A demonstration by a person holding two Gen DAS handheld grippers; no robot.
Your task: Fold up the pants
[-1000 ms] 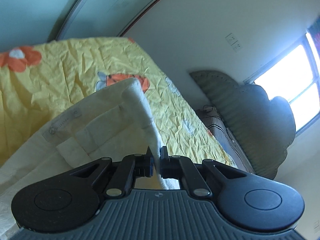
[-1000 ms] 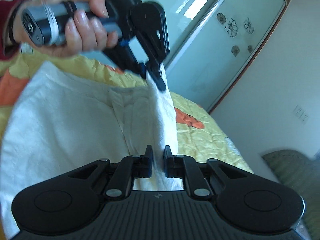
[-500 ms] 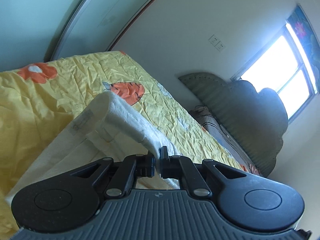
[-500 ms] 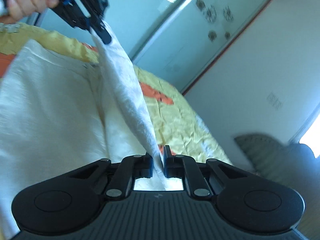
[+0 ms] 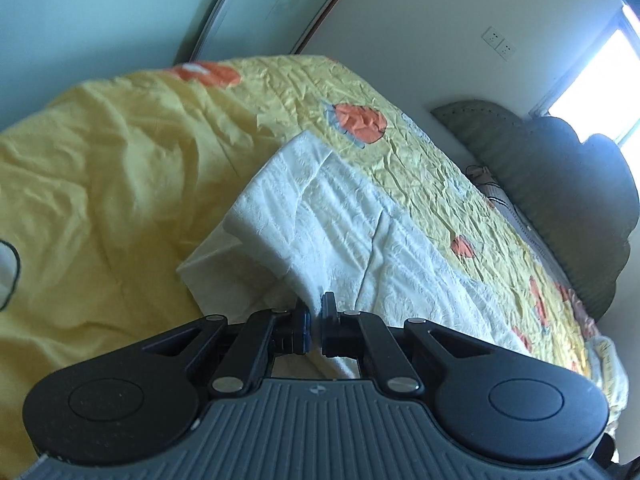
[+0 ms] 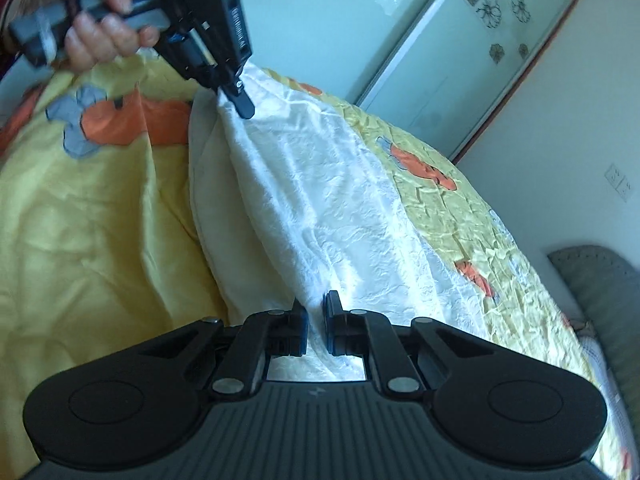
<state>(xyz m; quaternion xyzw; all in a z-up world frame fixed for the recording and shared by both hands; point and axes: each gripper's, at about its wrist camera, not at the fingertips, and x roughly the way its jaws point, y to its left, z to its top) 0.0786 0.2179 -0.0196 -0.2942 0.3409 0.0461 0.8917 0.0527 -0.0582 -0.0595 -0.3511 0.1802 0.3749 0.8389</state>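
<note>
Right gripper (image 6: 315, 322) pinched shut on a white fold of the pants (image 6: 320, 200), draped over the yellow bedspread (image 6: 100, 220). Farther along the pants, left gripper (image 6: 240, 100) clamped on another edge, probably the waistband. Hand (image 6: 100, 36) above.

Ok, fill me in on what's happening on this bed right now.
A person is folding white textured fabric pants on a bed covered by a yellow quilt with orange flower patches, using two handheld black two-finger grippers. The left gripper and the right gripper are each shut on an edge of the pants, holding that side lifted off the quilt. The rest of the pants lies on the quilt; the fold is not yet laid down.
</note>
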